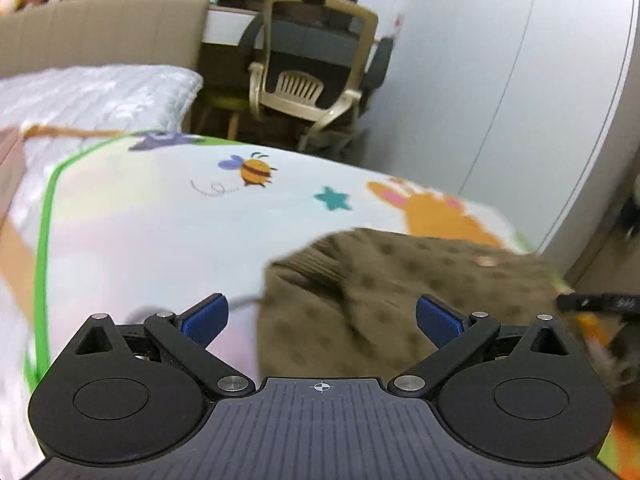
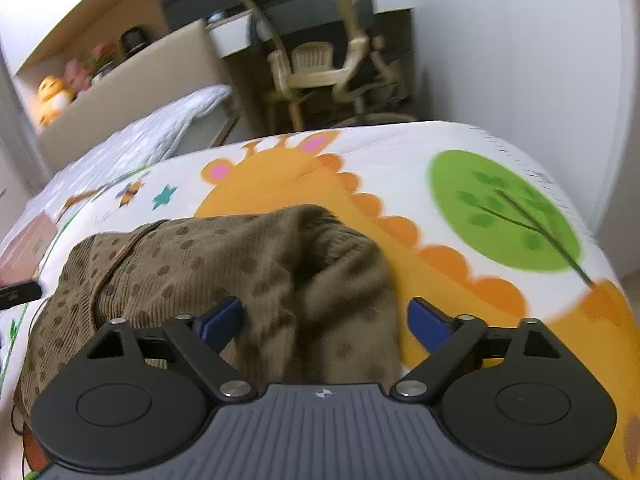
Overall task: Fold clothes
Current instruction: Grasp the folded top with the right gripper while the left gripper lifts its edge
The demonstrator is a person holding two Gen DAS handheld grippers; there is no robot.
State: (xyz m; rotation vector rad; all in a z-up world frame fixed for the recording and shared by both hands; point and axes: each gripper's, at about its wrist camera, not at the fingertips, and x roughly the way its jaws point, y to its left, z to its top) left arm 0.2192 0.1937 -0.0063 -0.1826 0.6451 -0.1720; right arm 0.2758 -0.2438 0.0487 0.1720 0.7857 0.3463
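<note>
Garment: I see a brown knitted sweater [image 2: 224, 264] with darker dots, lying crumpled on the bed, partly bunched into a raised fold near its right edge.
Surface: I note a white bedspread [image 1: 160, 216] printed with a bee [image 1: 256, 170], a teal star [image 1: 332, 199], an orange giraffe [image 2: 280, 176] and a green tree [image 2: 500, 212].
Left gripper [image 1: 322, 316]: jaws stand wide apart; I see the sweater's ribbed edge below and between the blue pads [image 1: 206, 318], but neither pad presses on it. Nothing is gripped.
Right gripper [image 2: 324, 320]: jaws stand wide; the bunched fold of the sweater lies between them. The left pad sits just beside the cloth, the right pad is apart from it over the bedspread. I see no grip.
Other gripper in view: a dark finger tip [image 1: 600, 302] shows at the right edge of the left wrist view, near the sweater.
Background: a beige office chair [image 1: 316, 64] stands beyond the bed, near a grey quilted pillow [image 1: 96, 92].
Image quality: both views are motion-blurred.
</note>
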